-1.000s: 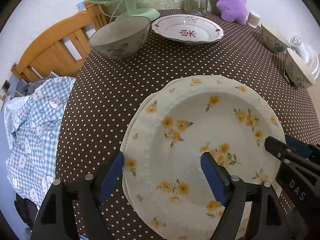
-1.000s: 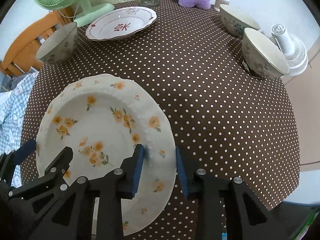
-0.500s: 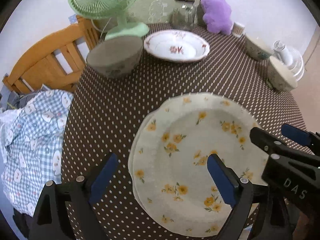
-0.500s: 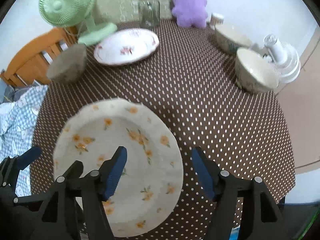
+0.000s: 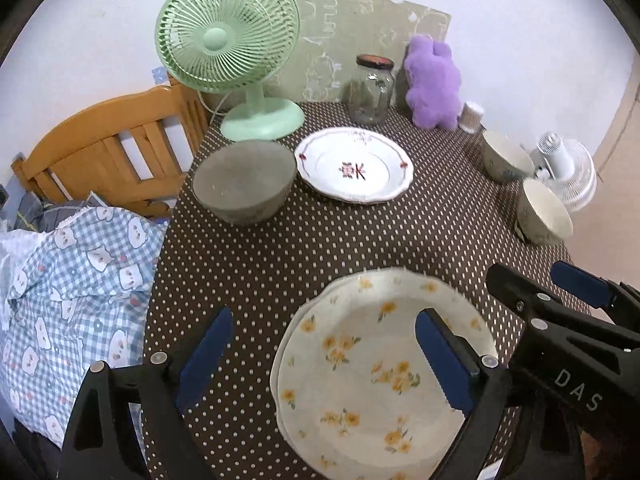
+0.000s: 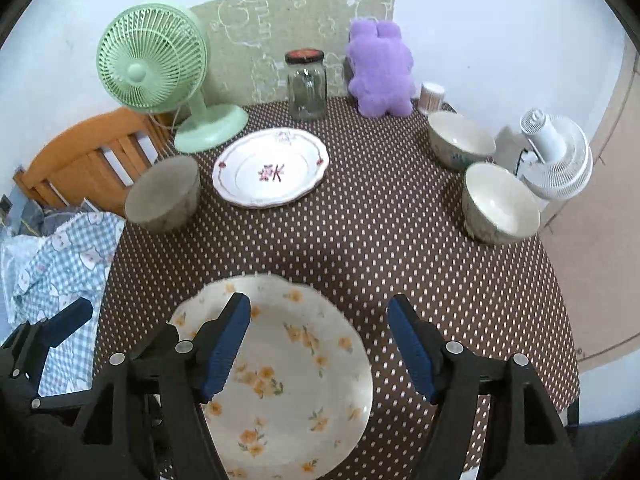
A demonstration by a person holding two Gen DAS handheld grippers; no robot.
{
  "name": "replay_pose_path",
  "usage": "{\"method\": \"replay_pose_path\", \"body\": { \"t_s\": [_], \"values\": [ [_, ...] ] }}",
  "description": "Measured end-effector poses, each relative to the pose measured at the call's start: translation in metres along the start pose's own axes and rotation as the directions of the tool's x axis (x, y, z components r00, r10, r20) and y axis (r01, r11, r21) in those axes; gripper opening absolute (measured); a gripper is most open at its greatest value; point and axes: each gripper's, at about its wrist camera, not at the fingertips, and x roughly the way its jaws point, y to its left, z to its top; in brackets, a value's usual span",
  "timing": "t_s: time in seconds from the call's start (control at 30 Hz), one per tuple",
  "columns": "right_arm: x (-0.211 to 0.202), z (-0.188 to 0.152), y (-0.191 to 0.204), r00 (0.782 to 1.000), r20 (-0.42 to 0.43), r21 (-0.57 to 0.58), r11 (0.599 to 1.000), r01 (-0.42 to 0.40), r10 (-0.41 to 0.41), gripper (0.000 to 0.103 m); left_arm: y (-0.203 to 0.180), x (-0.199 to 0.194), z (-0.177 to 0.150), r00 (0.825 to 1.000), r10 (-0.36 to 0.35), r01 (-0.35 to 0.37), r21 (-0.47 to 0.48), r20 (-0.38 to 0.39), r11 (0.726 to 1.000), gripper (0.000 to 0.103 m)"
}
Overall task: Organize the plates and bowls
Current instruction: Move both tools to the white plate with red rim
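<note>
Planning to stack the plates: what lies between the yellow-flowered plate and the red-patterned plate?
Only bare dotted tablecloth between flowered plate and red-patterned plate, clear in the right wrist view.

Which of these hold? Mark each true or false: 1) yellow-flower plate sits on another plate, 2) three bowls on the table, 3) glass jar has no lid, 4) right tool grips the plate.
1) True: the yellow-flower plate lies on a second plate.
2) True: grey bowl, two cream bowls.
3) False: the glass jar has a lid on.
4) False: the right tool is opening, pads clear of the plate.
</note>
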Motion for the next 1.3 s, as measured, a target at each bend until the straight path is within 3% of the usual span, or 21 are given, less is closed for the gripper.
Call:
{"method": "replay_pose_path", "body": {
  "t_s": [0.4, 0.73, 1.0, 1.3],
  "values": [
    [0.045, 0.063, -0.020, 0.996, 0.001, -0.088, 0.992, -0.093, 0.094, 0.074, -0.018, 0.031, 0.041, 0.994, 0.108, -0.103, -0.155, 0.026, 0.983, 0.094],
    [0.101, 0.103, -0.037, 0.985, -0.020, -0.116, 0.979, -0.170, 0.169, 0.074, -0.030, 0.073, 0.067, 0.981, 0.196, -0.192, -0.229, -0.003, 0.954, 0.092],
    [0.149, 0.125, -0.038, 0.982, -0.048, -0.100, 0.978, -0.186, 0.182, 0.074, -0.029, 0.113, 0.082, 0.973, 0.223, -0.230, -0.305, -0.060, 0.924, 0.088],
    [0.201, 0.134, -0.033, 0.978, -0.109, -0.085, 0.979, -0.186, 0.177, 0.073, -0.028, 0.159, 0.088, 0.969, 0.225, -0.246, -0.334, -0.101, 0.910, 0.082]
  ]
}}
